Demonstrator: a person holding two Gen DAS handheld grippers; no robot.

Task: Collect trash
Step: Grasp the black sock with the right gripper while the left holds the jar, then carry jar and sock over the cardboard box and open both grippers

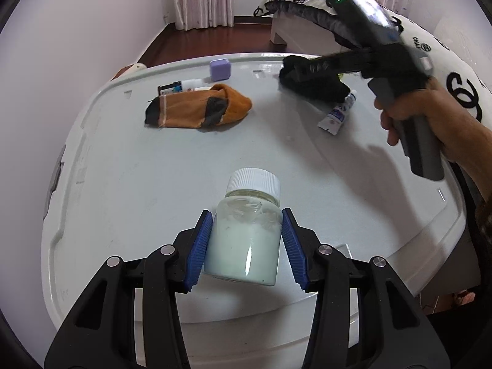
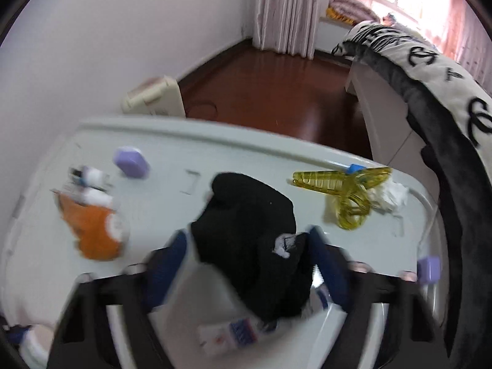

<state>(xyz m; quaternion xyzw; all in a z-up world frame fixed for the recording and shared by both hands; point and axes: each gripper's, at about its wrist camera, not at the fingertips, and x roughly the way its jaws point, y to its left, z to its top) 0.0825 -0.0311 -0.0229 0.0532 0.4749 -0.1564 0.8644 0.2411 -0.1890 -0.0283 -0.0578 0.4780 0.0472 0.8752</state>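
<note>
My left gripper (image 1: 247,244) is shut on a clear jar (image 1: 246,230) with a white cap and milky contents, held above the white lid surface (image 1: 138,184). My right gripper (image 2: 249,264) hovers over a black sock (image 2: 249,233), with its blue pads either side of it; the view is blurred. In the left wrist view the right gripper (image 1: 295,70) reaches the black sock (image 1: 316,86) at the far right. A squeezed white tube (image 1: 336,115) lies beside it, also in the right wrist view (image 2: 227,335). A crumpled white tissue (image 2: 390,196) lies at the far right edge.
An orange and black sock (image 1: 200,109), a purple box (image 1: 220,69) and small bottles (image 1: 190,84) lie at the back left. A yellow clip (image 2: 344,190) sits near the tissue. A bed with a patterned blanket (image 2: 430,70) stands to the right. Wooden floor lies beyond.
</note>
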